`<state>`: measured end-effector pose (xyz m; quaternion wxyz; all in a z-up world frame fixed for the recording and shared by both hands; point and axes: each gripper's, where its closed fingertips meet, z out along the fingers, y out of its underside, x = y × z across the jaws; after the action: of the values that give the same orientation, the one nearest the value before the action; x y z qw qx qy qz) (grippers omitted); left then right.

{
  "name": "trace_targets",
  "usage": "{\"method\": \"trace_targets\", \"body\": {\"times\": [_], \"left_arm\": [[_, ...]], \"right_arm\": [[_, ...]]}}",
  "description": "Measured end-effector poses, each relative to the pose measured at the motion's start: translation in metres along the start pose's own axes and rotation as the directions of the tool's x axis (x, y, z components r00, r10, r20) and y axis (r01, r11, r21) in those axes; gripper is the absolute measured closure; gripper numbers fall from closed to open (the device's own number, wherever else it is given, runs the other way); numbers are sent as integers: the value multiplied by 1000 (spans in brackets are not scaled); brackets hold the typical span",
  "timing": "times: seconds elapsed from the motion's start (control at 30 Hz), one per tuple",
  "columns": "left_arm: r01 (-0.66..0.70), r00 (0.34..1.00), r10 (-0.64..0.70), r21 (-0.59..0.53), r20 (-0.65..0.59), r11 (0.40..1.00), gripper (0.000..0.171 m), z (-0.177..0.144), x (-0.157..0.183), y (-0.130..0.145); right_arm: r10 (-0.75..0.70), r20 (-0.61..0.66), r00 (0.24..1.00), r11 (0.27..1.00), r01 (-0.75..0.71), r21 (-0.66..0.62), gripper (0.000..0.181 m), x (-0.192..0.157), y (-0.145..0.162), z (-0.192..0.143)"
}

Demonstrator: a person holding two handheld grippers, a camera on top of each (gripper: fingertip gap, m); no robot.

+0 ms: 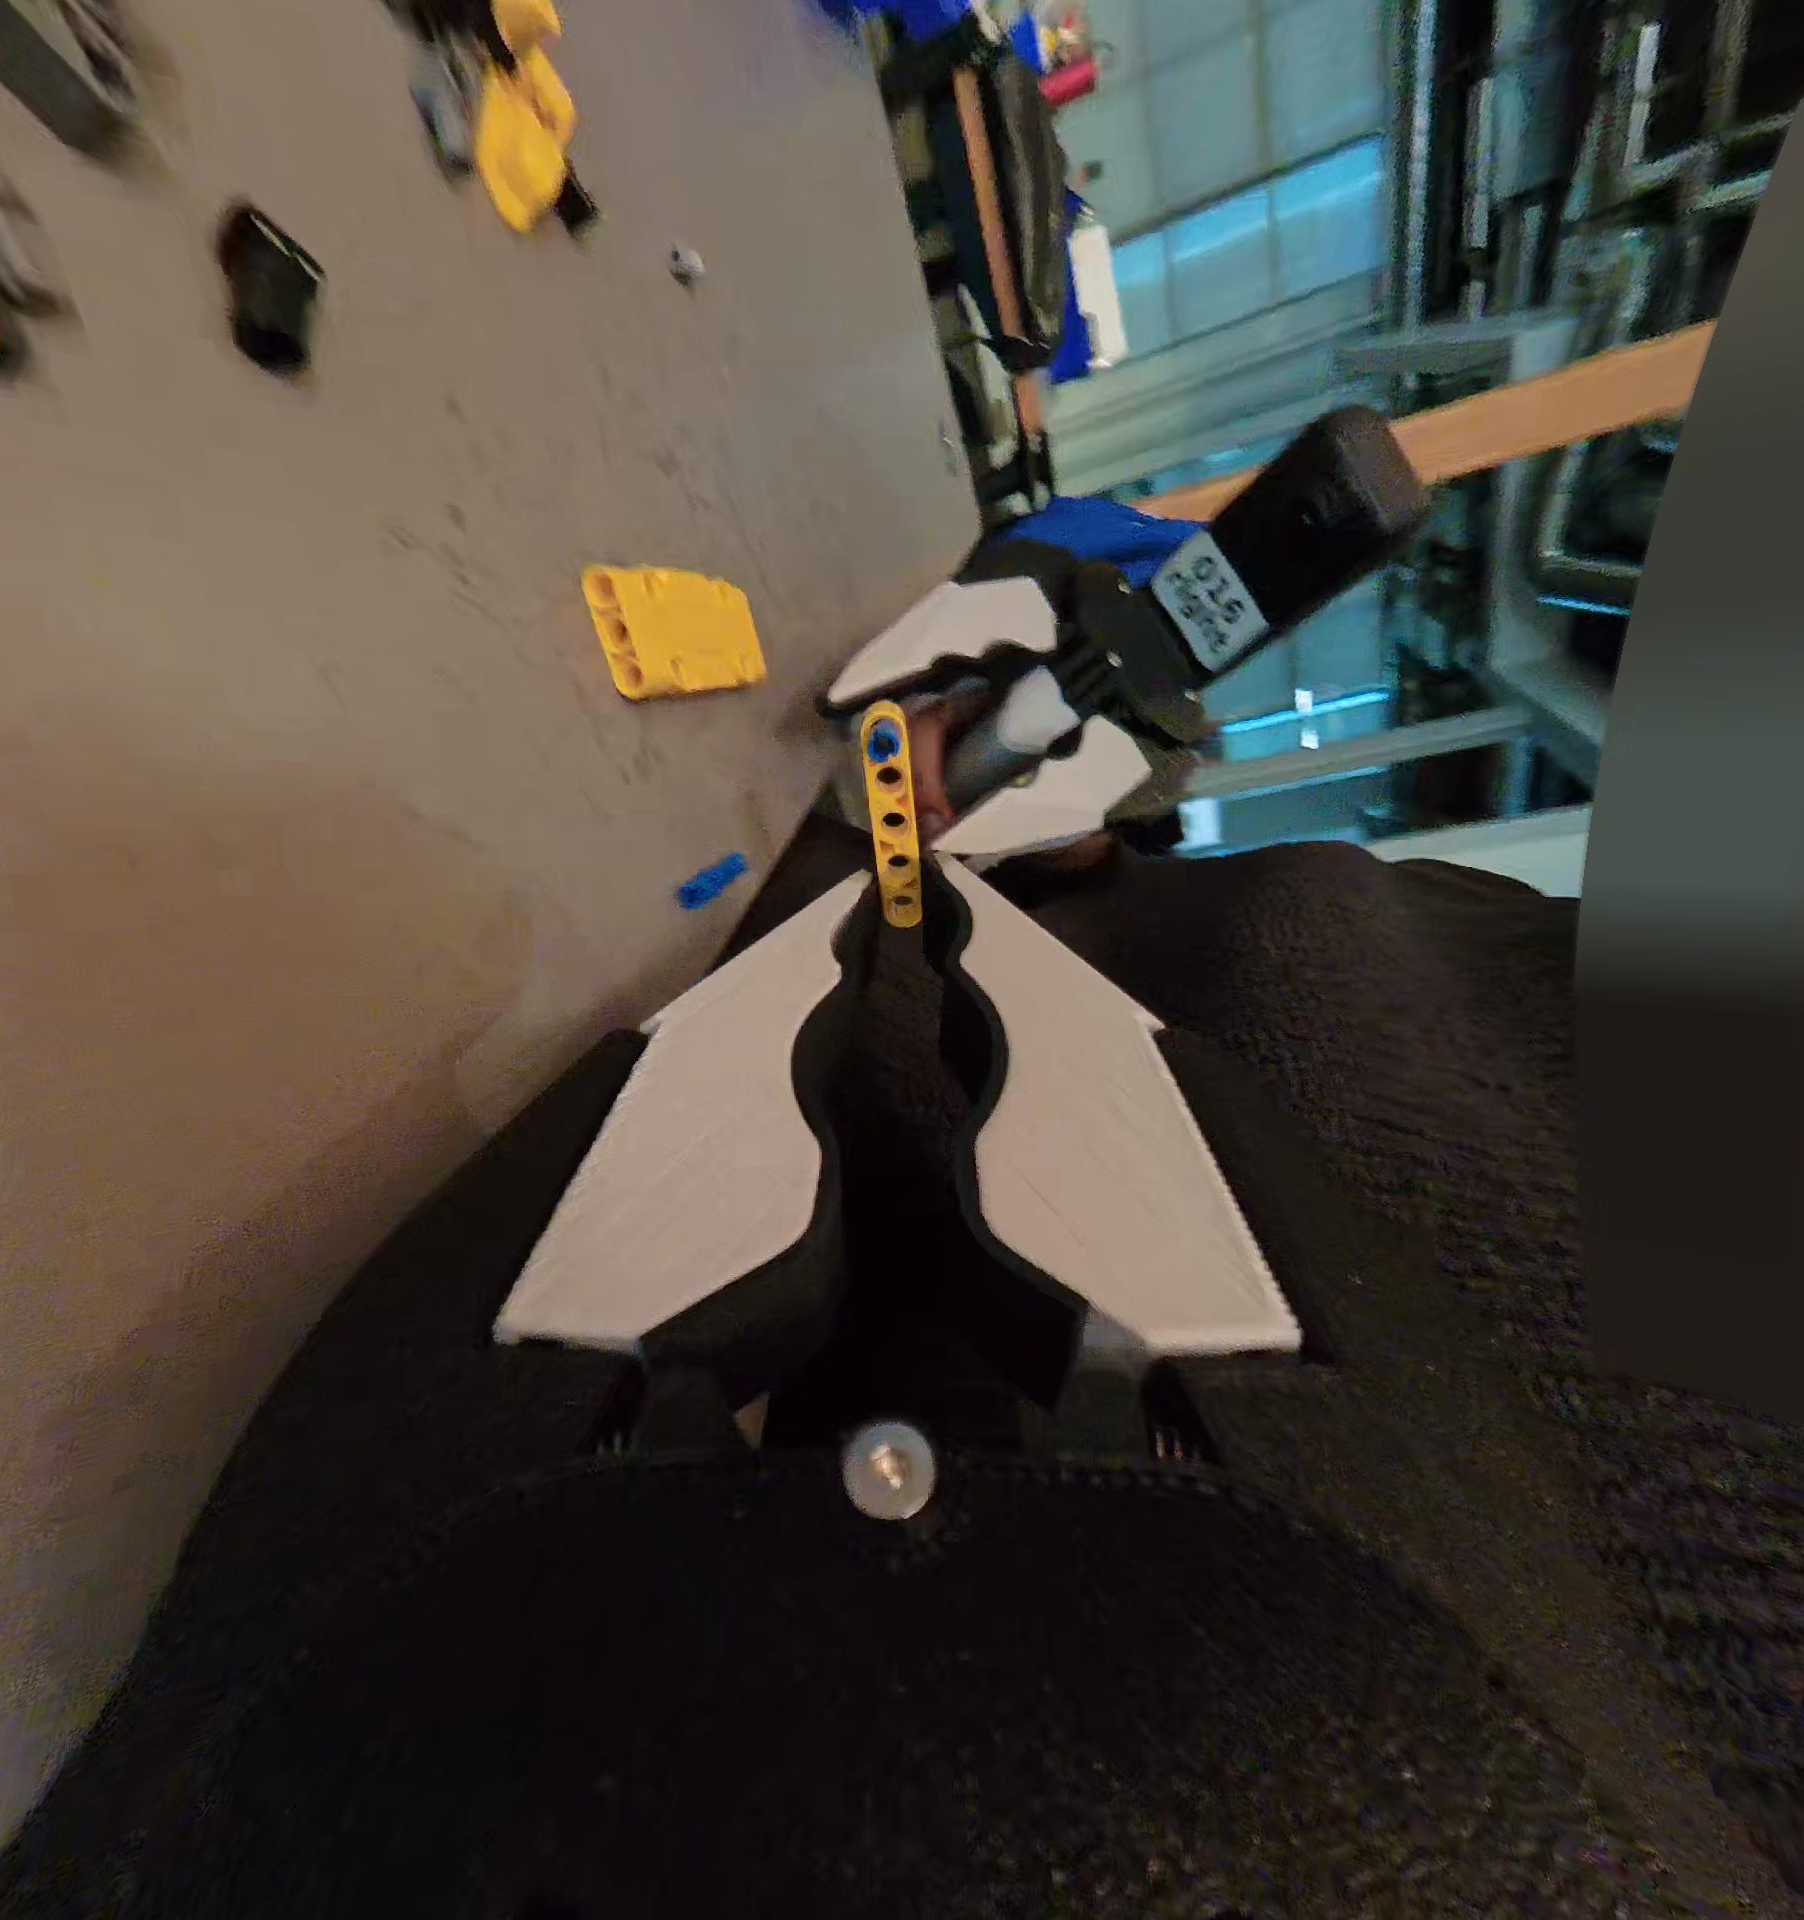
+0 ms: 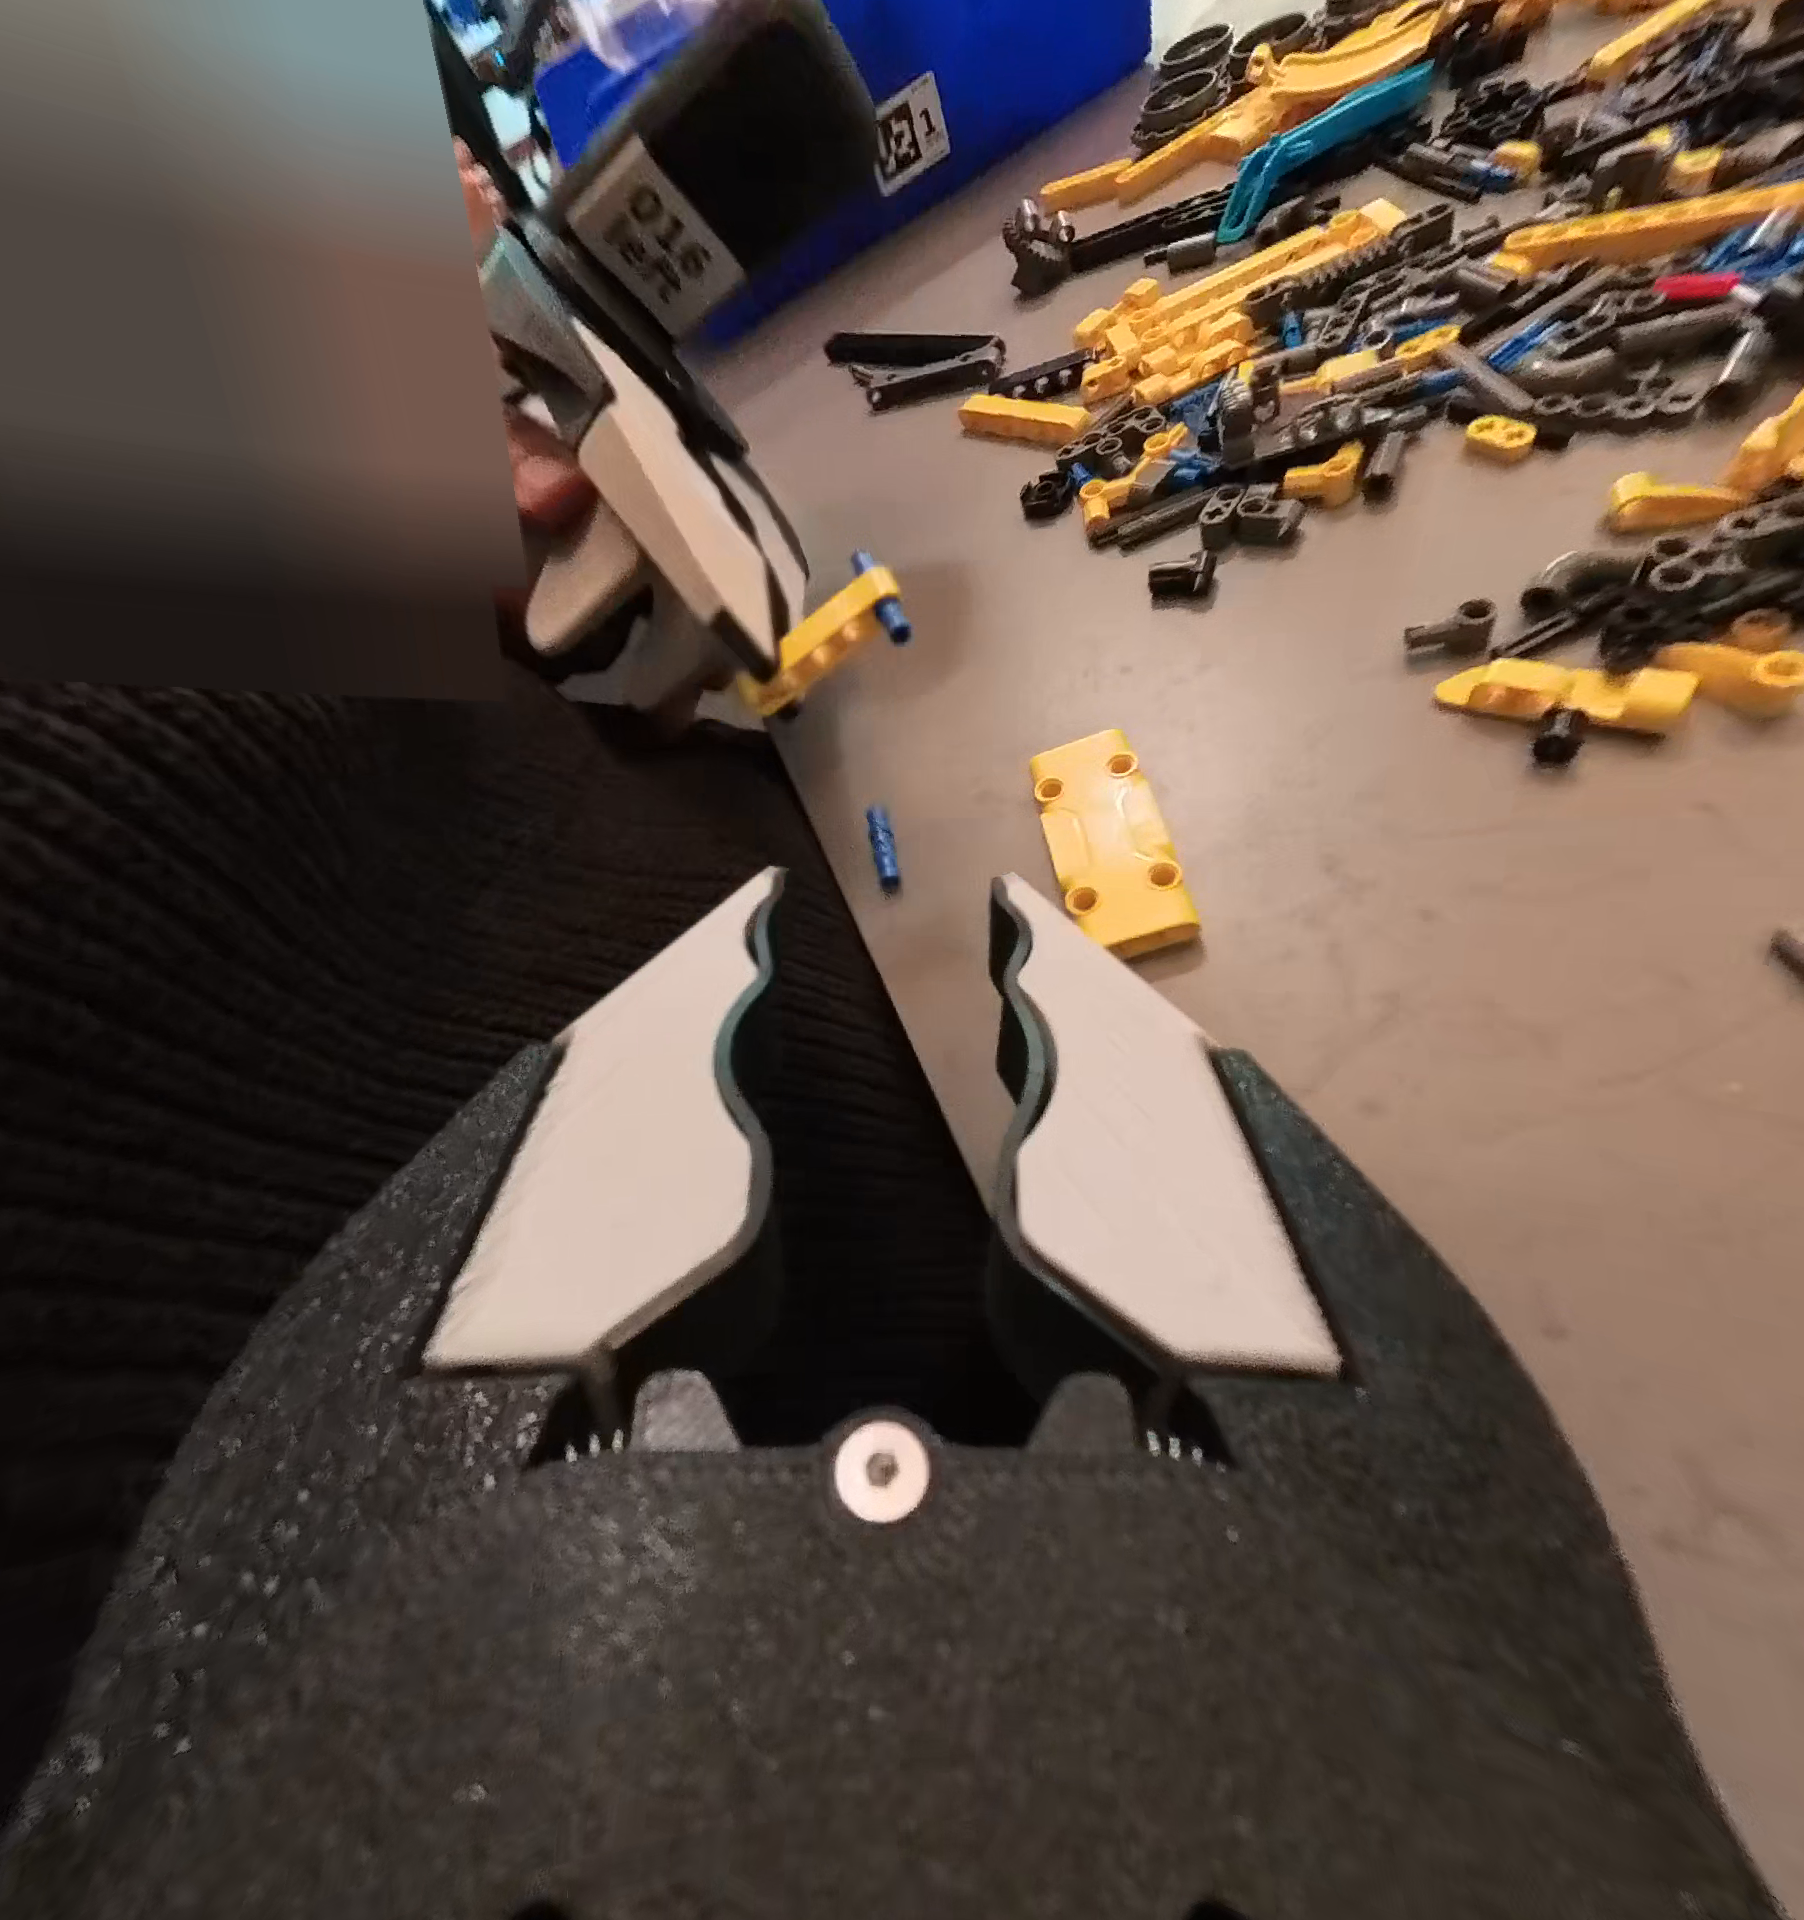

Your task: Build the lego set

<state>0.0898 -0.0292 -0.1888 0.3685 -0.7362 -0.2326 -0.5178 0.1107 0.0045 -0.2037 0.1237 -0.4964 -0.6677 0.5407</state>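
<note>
Left gripper [image 1: 903,894] was clenched on a yellow beam [image 1: 893,810] with one blue pin [image 1: 883,742] fitted; right gripper [image 2: 885,899] was spread, empty. Most pieces [image 2: 1397,343] lay unsorted at two o'clock, so little was judged built.

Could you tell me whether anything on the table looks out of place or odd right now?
Nothing looks damaged. A lone blue pin lies close to the table edge, apart from the parts pile, where a nudge might send it off. The left hand-held gripper holds a yellow beam; the right hand-held gripper is open.
</note>
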Motion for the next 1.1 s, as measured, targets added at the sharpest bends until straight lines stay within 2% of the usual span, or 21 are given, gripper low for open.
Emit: {"method": "trace_targets", "body": {"times": [0.1, 0.2, 0.33, 0.43, 0.6, 0.7, 0.77, 0.97, 1.1], "left_arm": [[-112, 985, 108, 24, 133, 993, 167, -6, -13, -8], [-197, 947, 204, -54, 248, 979, 167, -4, -28, -1], [-274, 899, 305, -143, 313, 951, 167, 1, -38, 10], [-299, 885, 330, -141, 329, 944, 167, 1, -39, 9], [-291, 904, 308, -101, 297, 951, 167, 4, -33, 1], [-287, 898, 320, -149, 302, 946, 167, 8, -35, 5], [-295, 887, 337, -174, 316, 940, 167, 9, -37, 9], [-259, 914, 265, -61, 306, 964, 167, -3, -35, -5], [-273, 903, 283, -76, 324, 959, 167, -5, -36, -1]], "right_arm": [[-131, -59, 990, 991, 130, -32, 149, 0, -2, 6], [-283, -115, 952, 957, 272, -97, 153, 1, -1, 16], [-410, -112, 905, 902, 384, -197, 159, 0, 5, 29], [-403, -76, 912, 898, 378, -224, 168, -3, 8, 31], [-309, 28, 951, 918, 306, -252, 179, -12, 16, 35], [-229, 47, 972, 920, 232, -316, 171, -8, 20, 39], [-238, 34, 971, 910, 236, -341, 165, -4, 18, 38], [-284, 7, 959, 903, 270, -334, 160, 2, 12, 46], [-256, -31, 966, 927, 236, -292, 160, 7, 6, 55]]}}
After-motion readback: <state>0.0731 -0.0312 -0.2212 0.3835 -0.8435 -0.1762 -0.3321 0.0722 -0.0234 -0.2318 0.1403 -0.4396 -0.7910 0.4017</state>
